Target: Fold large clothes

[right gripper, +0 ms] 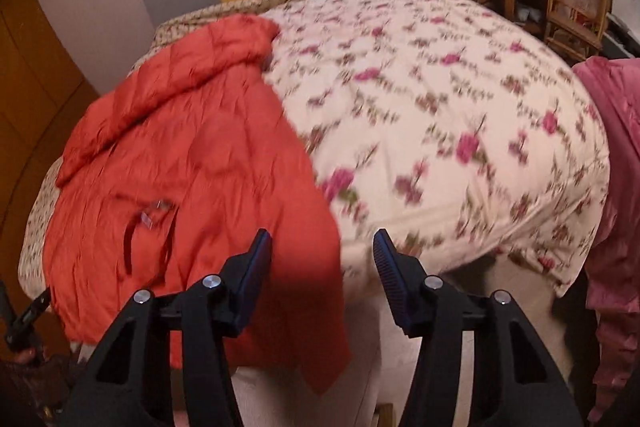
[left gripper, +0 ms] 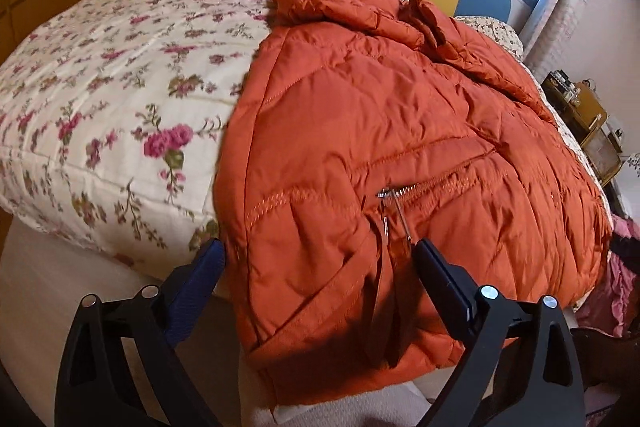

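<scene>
Left gripper (left gripper: 318, 251) is held wide apart, empty, over the hem of the puffy orange quilted jacket (left gripper: 400, 131). Right gripper (right gripper: 322, 243) is likewise spread, empty. Jacket is laid on the floral cream quilt (right gripper: 440, 99), hem overhanging the bed edge.

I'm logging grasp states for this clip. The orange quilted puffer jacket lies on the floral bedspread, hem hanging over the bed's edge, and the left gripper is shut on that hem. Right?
Not quite. In the left wrist view the left gripper is open, its fingers spread either side of the orange quilted puffer jacket, gripping nothing. The rest holds: the jacket lies on the floral bedspread, hem hanging over the edge.
</scene>
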Available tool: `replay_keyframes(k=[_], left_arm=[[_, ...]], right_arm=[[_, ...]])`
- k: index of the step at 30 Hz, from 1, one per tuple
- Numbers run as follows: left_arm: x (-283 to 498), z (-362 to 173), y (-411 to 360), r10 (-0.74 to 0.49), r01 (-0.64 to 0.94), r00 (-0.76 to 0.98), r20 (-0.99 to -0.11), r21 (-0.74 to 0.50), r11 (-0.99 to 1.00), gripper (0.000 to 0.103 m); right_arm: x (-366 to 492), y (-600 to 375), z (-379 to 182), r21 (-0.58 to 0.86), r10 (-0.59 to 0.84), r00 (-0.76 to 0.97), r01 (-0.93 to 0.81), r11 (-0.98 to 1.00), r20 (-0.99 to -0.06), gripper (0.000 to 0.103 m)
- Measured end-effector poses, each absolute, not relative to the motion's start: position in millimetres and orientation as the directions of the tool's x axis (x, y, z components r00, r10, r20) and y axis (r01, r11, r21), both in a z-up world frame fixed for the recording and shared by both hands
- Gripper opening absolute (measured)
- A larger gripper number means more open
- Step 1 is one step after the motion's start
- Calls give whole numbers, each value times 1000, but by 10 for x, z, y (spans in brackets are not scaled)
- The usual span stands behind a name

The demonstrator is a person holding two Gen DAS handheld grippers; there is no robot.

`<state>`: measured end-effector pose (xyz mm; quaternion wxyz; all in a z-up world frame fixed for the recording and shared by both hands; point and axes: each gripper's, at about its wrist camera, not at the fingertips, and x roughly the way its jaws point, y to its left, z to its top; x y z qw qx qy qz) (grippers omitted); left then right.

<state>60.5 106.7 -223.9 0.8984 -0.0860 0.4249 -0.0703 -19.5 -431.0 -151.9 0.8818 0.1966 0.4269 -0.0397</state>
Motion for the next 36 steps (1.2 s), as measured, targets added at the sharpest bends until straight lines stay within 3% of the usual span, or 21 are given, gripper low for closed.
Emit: replay_keyframes(k=[2,5,9,10,12,22,25,36], left_arm=[[598,-2272,1076,-218,55,619,-754,-235,970,95],[598,-2282,1024,-241,79,604,-760,-244,967,81],[568,-2189,902,-243,130,601,-761,-207,970,39],[547,-2125,878,-243,137,610,-755,-202,970,28],[529,-2012,880,-261,145,627,-734,-219,965,20],[879,-1229,983,-419,200,727,-544,-415,888,19],[1084,-1080,969,-421,205,746,-516,-424,882,19],[2216,-994,1016,-408,145,740,-535,-466,873,19]], right_arm=[[-184,-4273,-1571,320,124,618,218,922,-777,53],[-145,-4199,-1676,340,161,592,204,918,-790,49],[-92,-4043,-1654,317,181,586,137,939,-790,18],[-108,-4018,-1616,316,186,594,122,941,-783,17],[-118,-3995,-1507,354,227,622,87,931,-749,15],[245,-4014,-875,583,393,770,-33,812,-503,14],[497,-4078,-717,615,394,800,-40,787,-453,14],[1575,-4172,-505,618,330,833,18,786,-443,14]])
